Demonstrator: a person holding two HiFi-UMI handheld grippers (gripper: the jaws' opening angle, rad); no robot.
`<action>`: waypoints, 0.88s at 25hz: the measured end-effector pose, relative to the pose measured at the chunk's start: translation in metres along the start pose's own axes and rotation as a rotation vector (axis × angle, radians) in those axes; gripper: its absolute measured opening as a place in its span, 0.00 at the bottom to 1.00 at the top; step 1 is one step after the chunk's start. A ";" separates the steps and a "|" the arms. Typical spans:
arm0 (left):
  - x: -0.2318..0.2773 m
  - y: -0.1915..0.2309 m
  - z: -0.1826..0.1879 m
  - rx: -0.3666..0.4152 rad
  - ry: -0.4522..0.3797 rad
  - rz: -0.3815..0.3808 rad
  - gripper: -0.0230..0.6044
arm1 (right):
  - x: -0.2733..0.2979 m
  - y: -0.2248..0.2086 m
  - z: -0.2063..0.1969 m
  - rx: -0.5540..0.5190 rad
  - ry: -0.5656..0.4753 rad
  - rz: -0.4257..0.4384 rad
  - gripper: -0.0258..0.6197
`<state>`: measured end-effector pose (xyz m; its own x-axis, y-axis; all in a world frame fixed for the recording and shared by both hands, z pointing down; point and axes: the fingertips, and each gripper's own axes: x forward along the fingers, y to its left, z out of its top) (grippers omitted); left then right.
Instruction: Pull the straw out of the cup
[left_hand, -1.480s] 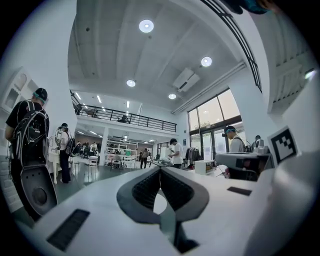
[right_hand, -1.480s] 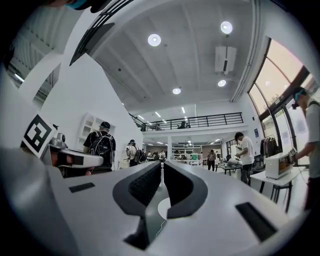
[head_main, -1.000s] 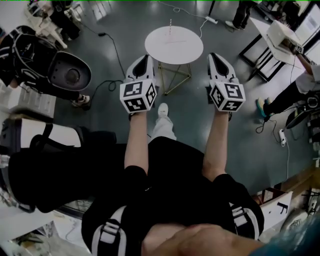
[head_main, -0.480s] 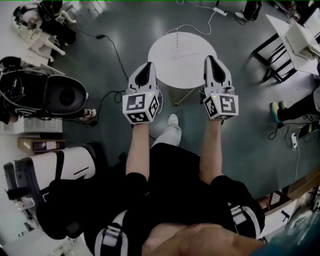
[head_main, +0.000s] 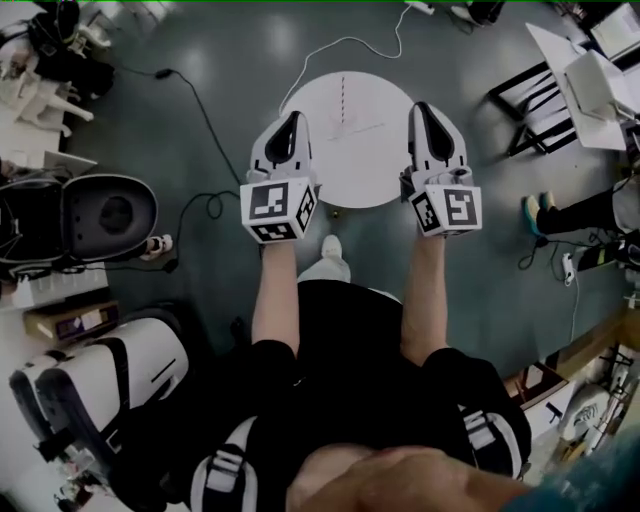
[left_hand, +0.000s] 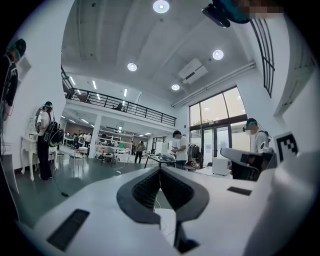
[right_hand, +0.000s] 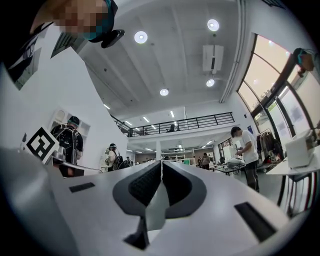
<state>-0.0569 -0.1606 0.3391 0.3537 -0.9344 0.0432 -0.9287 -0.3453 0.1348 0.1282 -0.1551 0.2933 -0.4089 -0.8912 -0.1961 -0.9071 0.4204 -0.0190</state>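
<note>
A thin straw (head_main: 341, 97) stands upright near the middle of a round white table (head_main: 372, 170). The cup around it is too faint to make out. In the head view my left gripper (head_main: 291, 119) hangs over the table's left edge and my right gripper (head_main: 424, 107) over its right edge, with the straw between them and farther away. Both point level, and neither touches anything. In the left gripper view the left gripper (left_hand: 160, 170) has its jaws together with nothing between them. The right gripper (right_hand: 161, 163) looks the same in the right gripper view.
A white cable (head_main: 330, 50) and a black cable (head_main: 200, 120) run over the dark floor beyond the table. A black round seat (head_main: 110, 215) stands at the left. White desks (head_main: 590, 80) and a dark chair frame (head_main: 525, 95) are at the right. Several people stand farther off in the hall.
The person has walked up to the table, which now lies nearer, with both grippers over its near edges. Both grippers have stayed shut.
</note>
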 end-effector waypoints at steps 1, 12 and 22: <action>0.008 0.005 0.001 0.000 -0.002 0.002 0.05 | 0.009 -0.002 0.000 0.003 -0.001 -0.003 0.07; 0.061 0.037 -0.003 -0.030 0.002 0.020 0.05 | 0.063 -0.002 -0.016 -0.058 0.079 0.032 0.07; 0.084 0.025 -0.021 -0.067 0.044 0.012 0.05 | 0.069 -0.004 -0.045 -0.050 0.184 0.052 0.07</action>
<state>-0.0484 -0.2457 0.3671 0.3482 -0.9332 0.0885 -0.9240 -0.3258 0.2003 0.0995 -0.2263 0.3237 -0.4625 -0.8865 -0.0133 -0.8862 0.4618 0.0361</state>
